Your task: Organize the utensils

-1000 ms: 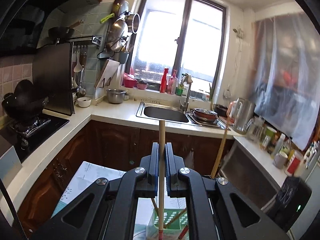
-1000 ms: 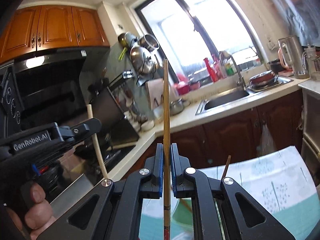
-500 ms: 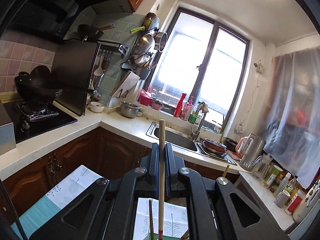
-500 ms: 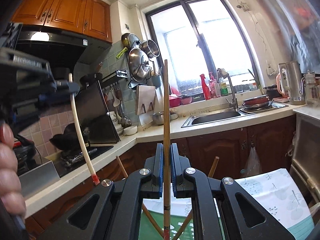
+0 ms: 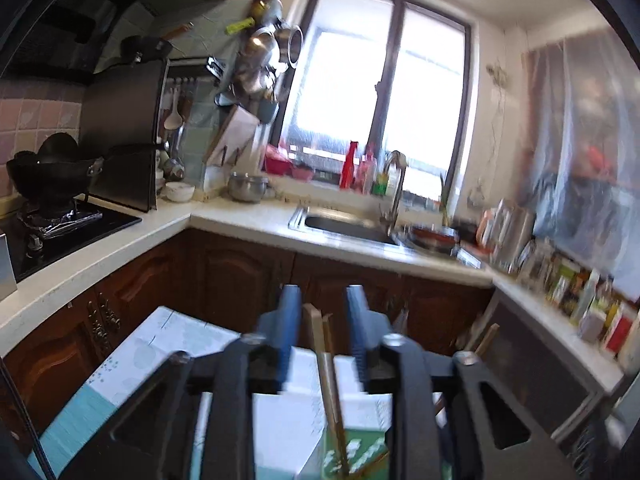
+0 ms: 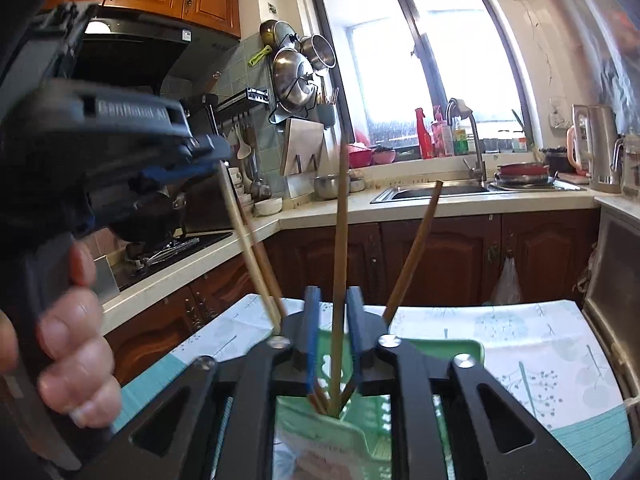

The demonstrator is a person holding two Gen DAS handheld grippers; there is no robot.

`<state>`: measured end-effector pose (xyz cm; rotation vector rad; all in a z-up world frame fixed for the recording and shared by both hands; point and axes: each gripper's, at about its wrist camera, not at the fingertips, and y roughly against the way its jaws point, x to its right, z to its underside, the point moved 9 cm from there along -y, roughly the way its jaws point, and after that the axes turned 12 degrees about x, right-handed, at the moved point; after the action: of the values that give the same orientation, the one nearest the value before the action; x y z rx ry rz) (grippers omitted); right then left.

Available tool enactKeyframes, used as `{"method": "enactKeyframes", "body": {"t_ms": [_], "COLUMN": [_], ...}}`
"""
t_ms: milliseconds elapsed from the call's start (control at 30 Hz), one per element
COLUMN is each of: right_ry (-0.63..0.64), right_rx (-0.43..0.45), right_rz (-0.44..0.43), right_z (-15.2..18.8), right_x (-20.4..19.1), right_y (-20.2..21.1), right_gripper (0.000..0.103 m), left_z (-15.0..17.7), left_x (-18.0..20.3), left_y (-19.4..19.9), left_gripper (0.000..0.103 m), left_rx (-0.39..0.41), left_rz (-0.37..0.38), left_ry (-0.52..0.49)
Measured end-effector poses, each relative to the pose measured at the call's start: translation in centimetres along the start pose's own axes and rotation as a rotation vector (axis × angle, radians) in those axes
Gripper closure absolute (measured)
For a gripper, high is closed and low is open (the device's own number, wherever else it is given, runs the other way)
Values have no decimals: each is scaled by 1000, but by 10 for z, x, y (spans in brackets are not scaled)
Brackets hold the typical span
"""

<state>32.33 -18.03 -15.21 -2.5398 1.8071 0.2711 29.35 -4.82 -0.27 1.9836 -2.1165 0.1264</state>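
A green slotted utensil holder [image 6: 404, 376] stands on the patterned tablecloth and holds several wooden chopsticks. My right gripper [image 6: 333, 320] is open; a chopstick [image 6: 341, 240] stands free between its blue pads [image 6: 311, 340], its foot in the holder. Another chopstick [image 6: 414, 248] leans right. My left gripper [image 5: 322, 320] is open above the holder [image 5: 360, 452]; a chopstick [image 5: 328, 380] stands between its fingers, untouched. In the right wrist view the left gripper [image 6: 200, 156] is upper left, with a pale chopstick [image 6: 248, 256] slanting down from it into the holder.
The tablecloth [image 6: 540, 360] covers a table in front of dark wooden cabinets [image 6: 440, 256]. An L-shaped counter carries a sink [image 6: 432, 192], a stove with a wok [image 5: 48, 176], a kettle [image 6: 596, 152] and jars [image 5: 580, 292]. Pans hang on the wall [image 6: 296, 76].
Both grippers have opened and let their chopsticks go into the green holder. Both have dropped lower over the holder. The left view is blurred by motion.
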Motion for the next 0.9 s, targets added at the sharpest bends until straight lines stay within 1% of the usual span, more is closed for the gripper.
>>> {"method": "enactKeyframes", "body": {"t_ms": [33,133,233,300,367,467,500,533,600,633,667,800,900], "right_ry": [5,15,0,-18,-42,-88,-94,-95,-104,-119,-145,-225,-236], "right_rx": [-4,-6,-39,-86,-135,-197,-221,-239,-287,-313,-343,-446,-502], "right_rz": [0,-7,0,19,39,42,46,53,60,60,57,37,27], "right_z": [1,-5,-13,-22,-24,-23,-22,-22,-17,-14,-9,16,34], "right_x": [0,-5,-7,-11,-12,-17,-20,-19,-22,-24,-24,-38,-47], "right_y": [2,23,38,52,67,93,102,106,123,133,141,169,185], "right_gripper": [66,65,65,65,65,65,65,65,65,65,65,65,66], "left_z": [6,12,18,27,39,59,70,79,99,107,119,158,184], "left_x": [-1,-4,-10,-16,-21,-28,-31,-33,-36,-35,-36,-35,-35], "left_y": [2,11,21,28,37,52,59,65,79,84,92,116,131], "left_gripper": [65,64,64,64,64,62,61,61,60,60,60,60,60], "left_rx": [-23,-72,-162,-248,-334,-456,-516,-556,-650,-683,-732,-856,-932], "left_rz": [-8,9,8,17,23,29,31,36,59,70,84,138,157], "left_ry": [-12,2,32,49,39,-11,-37,-49,-75,-85,-96,-93,-86]}}
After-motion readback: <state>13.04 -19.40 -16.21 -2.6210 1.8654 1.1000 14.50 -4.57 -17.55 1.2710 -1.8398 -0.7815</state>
